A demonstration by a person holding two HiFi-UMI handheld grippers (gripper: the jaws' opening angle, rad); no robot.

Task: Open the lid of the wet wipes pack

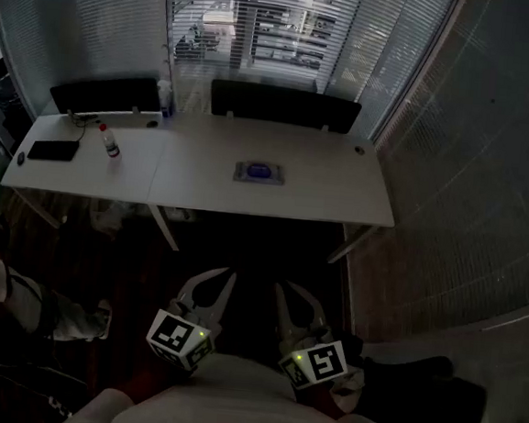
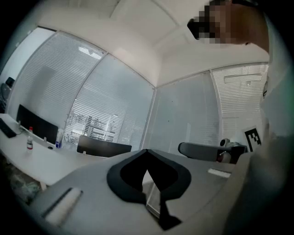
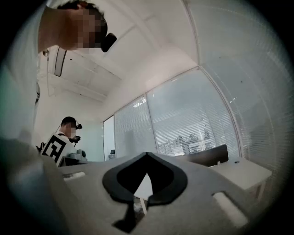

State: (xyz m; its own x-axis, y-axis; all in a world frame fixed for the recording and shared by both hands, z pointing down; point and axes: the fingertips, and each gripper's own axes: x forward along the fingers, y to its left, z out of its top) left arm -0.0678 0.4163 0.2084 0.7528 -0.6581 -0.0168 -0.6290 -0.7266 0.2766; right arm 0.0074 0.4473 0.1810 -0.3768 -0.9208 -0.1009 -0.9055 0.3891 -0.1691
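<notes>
Left hand-held gripper (image 1: 228, 276) and right hand-held gripper (image 1: 279, 287) are both clenched empty, well apart from the wet wipes pack (image 1: 260, 171).

The table (image 1: 203, 180) is white, the pack (image 1: 260, 172) blue-topped, the phone (image 1: 53, 151) black, the bottle (image 1: 111, 144) red-capped, the blinds (image 1: 262, 31) finely striped.

Bare table (image 1: 202, 189) lies all round the wet wipes pack (image 1: 260, 171) — its near side and both flanks are open to a reach. A small bottle (image 1: 111, 142) and a phone (image 1: 53, 151) sit well off to the left. A dark panel (image 1: 285, 106) walls the far edge behind the pack — a second panel (image 1: 106, 96) stands further left.
</notes>
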